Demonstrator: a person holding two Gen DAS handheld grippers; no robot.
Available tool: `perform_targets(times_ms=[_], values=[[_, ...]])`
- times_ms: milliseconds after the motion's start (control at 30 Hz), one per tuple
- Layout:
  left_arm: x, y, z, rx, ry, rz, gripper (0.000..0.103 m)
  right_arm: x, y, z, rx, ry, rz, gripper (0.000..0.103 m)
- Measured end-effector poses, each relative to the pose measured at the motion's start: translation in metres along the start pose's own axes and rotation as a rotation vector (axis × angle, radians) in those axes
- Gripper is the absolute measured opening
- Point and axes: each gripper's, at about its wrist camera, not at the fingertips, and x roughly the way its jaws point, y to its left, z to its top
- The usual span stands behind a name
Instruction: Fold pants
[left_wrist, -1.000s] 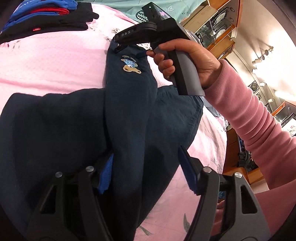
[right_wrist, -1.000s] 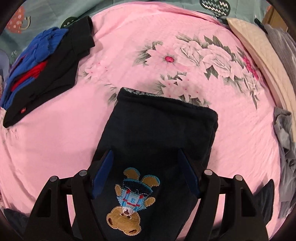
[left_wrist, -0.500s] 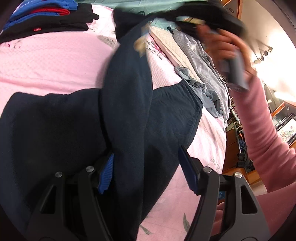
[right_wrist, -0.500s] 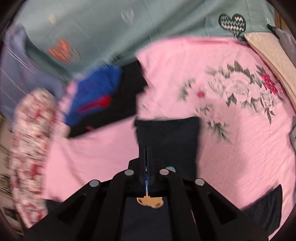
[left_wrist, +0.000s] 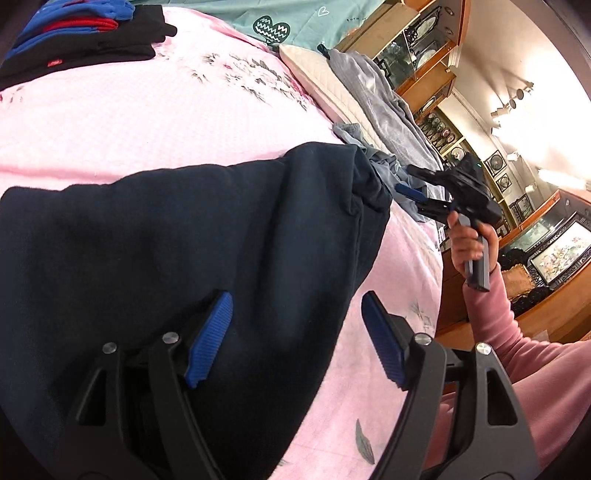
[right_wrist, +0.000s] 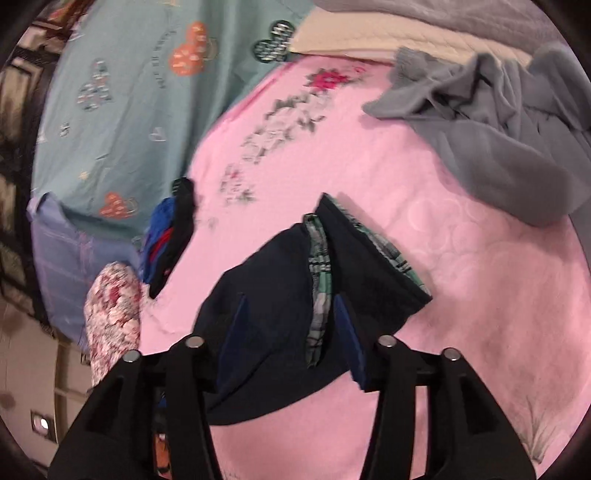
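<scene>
Both wrist cameras look steeply down, close over the navy pants (left_wrist: 177, 236) on the pink bedspread (right_wrist: 461, 295).

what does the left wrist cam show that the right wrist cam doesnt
Only the left wrist view shows the right gripper from outside, held by a hand in a pink sleeve, its jaws opening with nothing between them, plus wooden display cabinets.

Only the right wrist view shows the plaid lining at the pants' cuffs and a floral roll at the bed's edge.

Both show the navy pants on the pink bedspread, the folded stack and the grey clothes.
</scene>
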Motion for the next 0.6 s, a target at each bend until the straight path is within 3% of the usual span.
perform_targets(times_ms=[67,167,333,400,433,467,600], values=[[0.0,-0.001,0.0,0.002,0.001,0.002,0.075,0.0,0.009,-0.002,-0.04,0.014,0.009,0.058],[0.002,-0.002,0.001,0.01,0.003,0.008,0.075,0.012,0.008,-0.004,-0.057,0.082,-0.069,0.059],[0.002,-0.002,0.002,0.008,0.006,0.0,0.078,0.042,-0.004,-0.021,-0.051,0.213,-0.07,0.059],[0.002,-0.002,0.002,0.009,0.006,-0.003,0.078,0.045,0.014,-0.023,-0.164,0.194,-0.152,0.043],[0.002,-0.002,0.002,0.01,0.007,-0.003,0.078,0.05,0.027,-0.019,-0.24,0.186,-0.208,0.019],[0.002,-0.003,0.001,0.01,0.006,-0.002,0.079,0.054,0.036,-0.014,-0.28,0.179,-0.233,0.007],[0.002,-0.004,0.001,0.014,0.005,0.0,0.079,0.061,0.083,0.026,-0.391,0.146,-0.188,0.005]])
